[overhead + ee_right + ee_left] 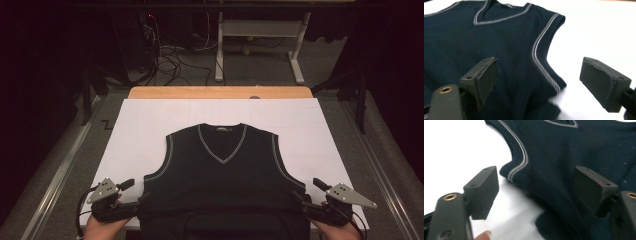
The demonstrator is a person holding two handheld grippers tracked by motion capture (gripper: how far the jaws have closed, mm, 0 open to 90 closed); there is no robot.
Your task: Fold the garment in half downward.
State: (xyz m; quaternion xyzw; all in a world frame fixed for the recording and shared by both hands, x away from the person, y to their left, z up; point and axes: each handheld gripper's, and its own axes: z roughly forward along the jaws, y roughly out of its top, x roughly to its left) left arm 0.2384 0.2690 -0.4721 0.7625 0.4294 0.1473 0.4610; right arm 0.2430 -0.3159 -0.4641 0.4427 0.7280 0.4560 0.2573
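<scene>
Item 1: vest (222, 175). Dark, sleeveless, V-neck, pale trim at neck and armholes. It lies flat, front up, in the centre and lower half of the high view, neck toward the top of the frame, hem at the bottom edge near you.

Item 2: sheet (145, 125). White, spread under the vest, covering most of the table (220, 92), whose wooden edge shows along the top of the sheet.

Item 3: your left gripper (131, 200). Lower left of the high view, just beside the vest's lower side edge. Jaws stand apart, released; in the left gripper view (536, 192) the vest's side edge lies between the jaws, pads not pressing it.

Item 4: your right gripper (306, 200). Lower right of the high view, at the vest's opposite lower edge. Jaws wide, released; in the right gripper view (539, 82) the armhole trim and side edge sit between them, unpinched.
</scene>
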